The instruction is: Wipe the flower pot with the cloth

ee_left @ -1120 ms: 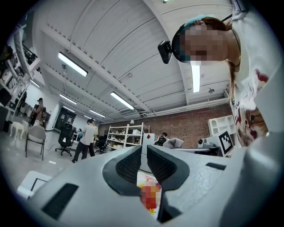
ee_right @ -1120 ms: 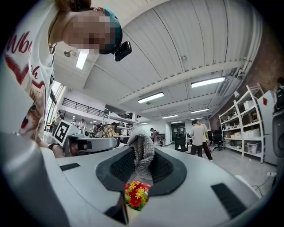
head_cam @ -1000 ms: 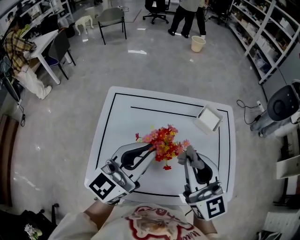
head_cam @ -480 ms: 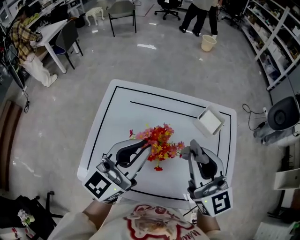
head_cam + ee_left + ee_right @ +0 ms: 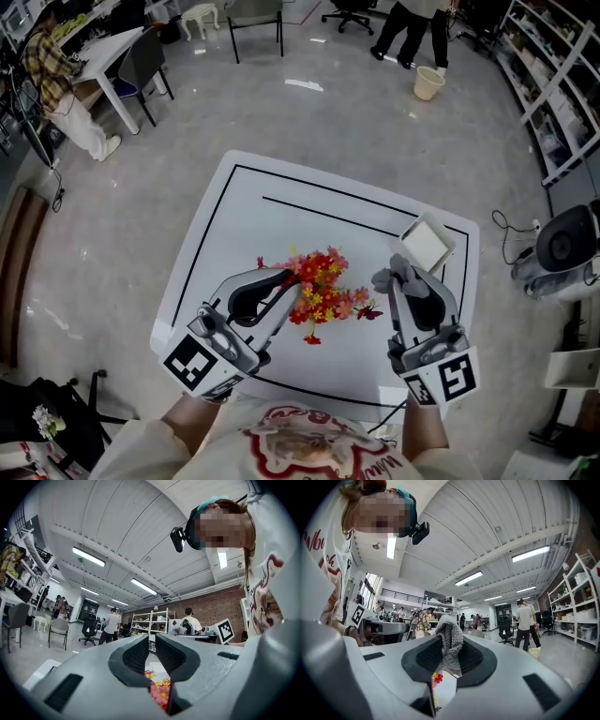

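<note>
The flower pot's red, yellow and pink blooms [image 5: 319, 291] stand near the middle of the white table [image 5: 234, 244]; the pot itself is hidden under them. My left gripper [image 5: 284, 278] is shut, its tip at the left side of the blooms. In the left gripper view the jaws [image 5: 151, 644] meet above the flowers [image 5: 159, 691], and I cannot tell whether they pinch anything. My right gripper [image 5: 398, 281] is shut on a grey knitted cloth [image 5: 387, 278] just right of the blooms, apart from them. The cloth [image 5: 450, 644] sticks up between the pads, with a flower [image 5: 437, 677] below.
A small white box [image 5: 424, 246] lies on the table just beyond the right gripper. A loose dark red bloom [image 5: 367, 312] rests on the table. Beyond the table are chairs, desks, shelves, a yellow bucket [image 5: 428, 82] and people standing.
My right gripper with the cloth has drawn away from the blooms to the right, toward the white box. The left gripper stays at the blooms' left side.
</note>
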